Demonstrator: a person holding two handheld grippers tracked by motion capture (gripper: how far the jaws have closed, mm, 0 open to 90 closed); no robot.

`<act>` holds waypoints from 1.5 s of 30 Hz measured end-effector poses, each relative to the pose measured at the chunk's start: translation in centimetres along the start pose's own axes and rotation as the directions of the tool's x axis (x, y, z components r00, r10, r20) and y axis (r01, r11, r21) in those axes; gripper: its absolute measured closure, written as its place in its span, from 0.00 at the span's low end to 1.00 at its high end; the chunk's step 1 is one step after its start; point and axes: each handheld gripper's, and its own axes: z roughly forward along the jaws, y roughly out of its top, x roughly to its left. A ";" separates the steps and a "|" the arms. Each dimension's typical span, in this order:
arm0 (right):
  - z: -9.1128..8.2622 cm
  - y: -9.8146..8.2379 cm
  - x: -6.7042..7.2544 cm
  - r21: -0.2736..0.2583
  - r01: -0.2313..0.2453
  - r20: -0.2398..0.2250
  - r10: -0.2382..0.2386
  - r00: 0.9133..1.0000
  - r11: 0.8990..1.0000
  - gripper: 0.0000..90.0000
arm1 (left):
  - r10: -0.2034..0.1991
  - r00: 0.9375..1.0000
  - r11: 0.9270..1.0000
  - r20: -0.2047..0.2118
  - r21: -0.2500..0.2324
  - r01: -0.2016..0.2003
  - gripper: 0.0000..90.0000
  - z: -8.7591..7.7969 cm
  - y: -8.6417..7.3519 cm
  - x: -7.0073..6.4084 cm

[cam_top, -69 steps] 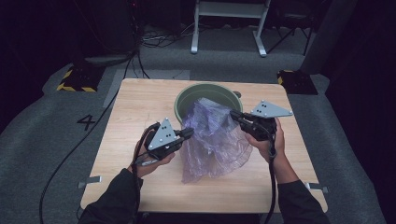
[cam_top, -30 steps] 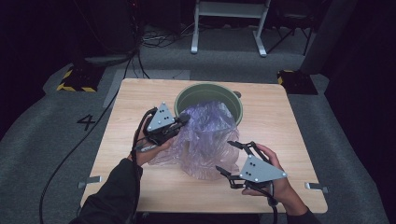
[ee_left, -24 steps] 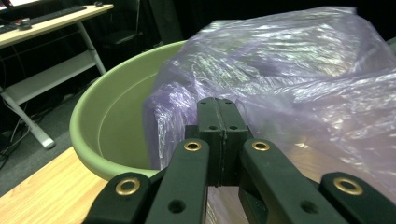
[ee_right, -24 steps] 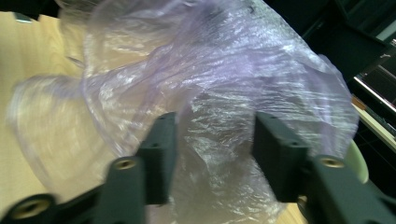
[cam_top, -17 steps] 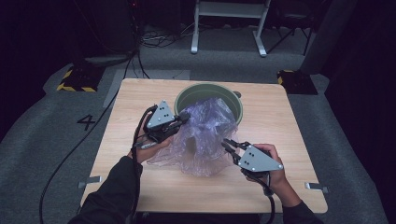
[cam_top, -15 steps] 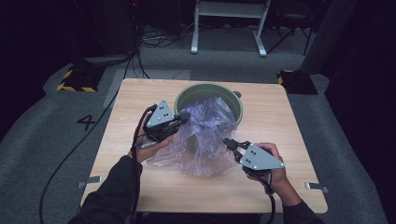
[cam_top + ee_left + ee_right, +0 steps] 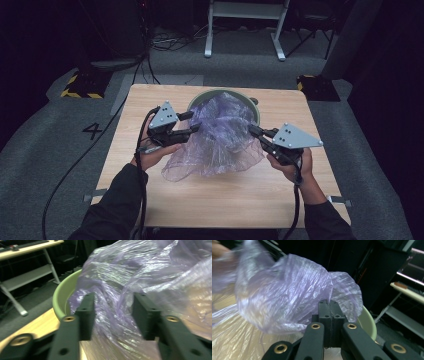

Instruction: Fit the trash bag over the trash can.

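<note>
A crumpled, see-through purple plastic bag (image 7: 220,135) hangs out of a green bowl (image 7: 256,111) at the back of the wooden table (image 7: 210,200) and spills forward over the wood. My left gripper (image 7: 195,121) is at the bag's left side. Its jaws have just been opening and stand apart, with bag film (image 7: 150,270) loose between them (image 7: 113,307) and the bowl's rim (image 7: 62,295) just behind. My right gripper (image 7: 251,131) is at the bag's right edge, jaws shut (image 7: 329,302) on a fold of the film (image 7: 282,290), beside the bowl (image 7: 368,322).
The bowl stands near the table's far edge. Behind the table, on the grey floor, is a white desk frame (image 7: 245,30). Yellow-and-black striped blocks (image 7: 80,85) lie at the back left and back right (image 7: 312,85). Cables run along the floor at left.
My right gripper came in from the front right with jaws open, closed on the bag's right edge and rose with it. The left gripper stayed put and its jaws have parted.
</note>
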 end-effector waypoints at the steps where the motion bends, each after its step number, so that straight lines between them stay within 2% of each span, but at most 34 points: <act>1: 0.2 0.0 -0.2 0.005 -0.009 0.004 0.009 1.000 1.000 1.00 | -0.003 1.000 1.000 0.001 0.000 0.003 0.42 -0.2 -0.1 0.1; 3: 0.6 -0.2 -0.6 0.017 -0.031 0.006 0.031 0.999 0.999 1.00 | -0.014 1.000 1.000 0.001 -0.015 0.014 0.29 -0.8 -0.3 0.4; 5: 0.8 -0.3 -0.9 0.029 -0.052 0.008 0.051 0.999 0.998 1.00 | -0.016 1.000 0.999 0.014 -0.051 0.016 0.25 -1.6 -0.5 0.5; 7: 0.9 -0.5 -1.0 0.037 -0.069 0.015 0.068 0.998 0.997 1.00 | -0.009 1.000 0.998 0.011 -0.063 0.010 0.22 -2.3 -0.6 0.3; 9: 0.9 -0.7 -1.0 0.044 -0.083 0.020 0.082 0.996 0.996 1.00 | 0.005 0.999 0.998 0.039 -0.069 -0.003 0.19 -3.1 -0.6 -0.1; 11: 0.9 -0.8 -1.1 0.055 -0.097 0.028 0.096 0.995 0.994 1.00 | 0.029 0.997 0.997 0.072 -0.069 -0.025 0.17 -3.8 -0.6 -1.1; 15: 1.1 -0.8 -1.1 0.066 -0.102 0.042 0.099 0.994 0.993 1.00 | 0.084 0.988 0.996 0.127 -0.024 -0.082 0.17 -3.9 -0.4 -3.5; 18: 1.2 -0.7 -1.1 0.072 -0.113 0.053 0.109 0.993 0.991 1.00 | 0.121 0.983 0.993 0.138 -0.008 -0.121 0.17 -3.8 -0.3 -5.2; 22: 1.2 -0.6 -1.1 0.077 -0.114 0.048 0.110 0.993 0.991 1.00 | 0.147 0.977 0.989 0.153 -0.005 -0.148 0.17 -3.7 -0.4 -6.6; 24: 1.2 -0.7 -1.1 0.080 -0.115 0.046 0.112 0.993 0.990 1.00 | 0.180 0.975 0.983 0.134 0.018 -0.184 0.17 -3.4 -0.8 -7.2; 25: 1.2 -0.7 -1.1 0.080 -0.116 0.044 0.113 0.993 0.990 1.00 | 0.202 0.971 0.977 0.131 0.045 -0.210 0.17 -3.0 -1.1 -7.4; 26: 1.2 -0.7 -1.2 0.082 -0.116 0.044 0.113 0.993 0.990 1.00 | 0.214 0.971 0.973 0.104 0.068 -0.222 0.17 -2.8 -1.3 -7.4; 27: 1.2 -0.7 -1.2 0.083 -0.118 0.045 0.115 0.992 0.990 1.00 | 0.222 0.972 0.971 0.083 0.077 -0.228 0.19 -2.6 -1.5 -7.4; 28: 1.2 -0.7 -1.3 0.085 -0.120 0.044 0.116 0.992 0.989 1.00 | 0.221 0.972 0.970 0.079 0.089 -0.228 0.21 -2.4 -1.7 -7.2; 30: 1.1 -0.7 -1.4 0.091 -0.128 0.044 0.124 0.991 0.988 1.00 | 0.214 0.976 0.970 0.040 0.110 -0.217 0.28 -2.1 -1.9 -6.6; 31: 1.1 -0.8 -1.6 0.089 -0.127 0.044 0.124 0.991 0.988 1.00 | 0.212 0.976 0.970 0.039 0.113 -0.215 0.31 -2.0 -2.0 -6.3; 32: 1.0 -0.8 -1.6 0.089 -0.130 0.046 0.126 0.991 0.988 1.00 | 0.194 0.980 0.974 0.045 0.114 -0.198 0.32 -1.9 -2.1 -6.0; 33: 0.9 -0.8 -1.7 0.087 -0.136 0.047 0.132 0.990 0.987 1.00 | 0.194 0.980 0.973 0.035 0.121 -0.197 0.34 -1.8 -2.2 -5.7; 36: 0.8 -0.8 -2.0 0.085 -0.138 0.049 0.134 0.990 0.987 1.00 | 0.189 0.982 0.973 -0.005 0.139 -0.187 0.50 -1.6 -2.3 -4.8; 37: 0.8 -0.8 -2.0 0.085 -0.141 0.049 0.138 0.989 0.986 1.00 | 0.195 0.981 0.972 -0.019 0.141 -0.190 0.58 -1.6 -2.3 -4.6; 38: 0.8 -0.8 -2.1 0.085 -0.143 0.050 0.139 0.989 0.986 1.00 | 0.204 0.979 0.971 -0.027 0.136 -0.198 0.68 -1.6 -2.3 -4.4; 40: 0.8 -0.8 -2.2 0.080 -0.146 0.051 0.142 0.989 0.986 1.00 | 0.194 0.981 0.976 -0.032 0.111 -0.189 0.79 -1.7 -2.2 -3.7; 41: 0.8 -0.8 -2.3 0.081 -0.145 0.052 0.141 0.989 0.986 1.00 | 0.200 0.979 0.975 -0.038 0.103 -0.195 0.85 -1.8 -2.1 -3.4; 43: 0.8 -0.8 -2.3 0.084 -0.147 0.053 0.143 0.988 0.986 1.00 | 0.200 0.979 0.977 -0.047 0.086 -0.195 0.90 -2.0 -1.9 -2.9; 45: 1.0 -0.8 -2.5 0.094 -0.144 0.063 0.138 0.988 0.985 1.00 | 0.174 0.983 0.983 -0.053 0.060 -0.171 0.92 -2.2 -1.5 -2.4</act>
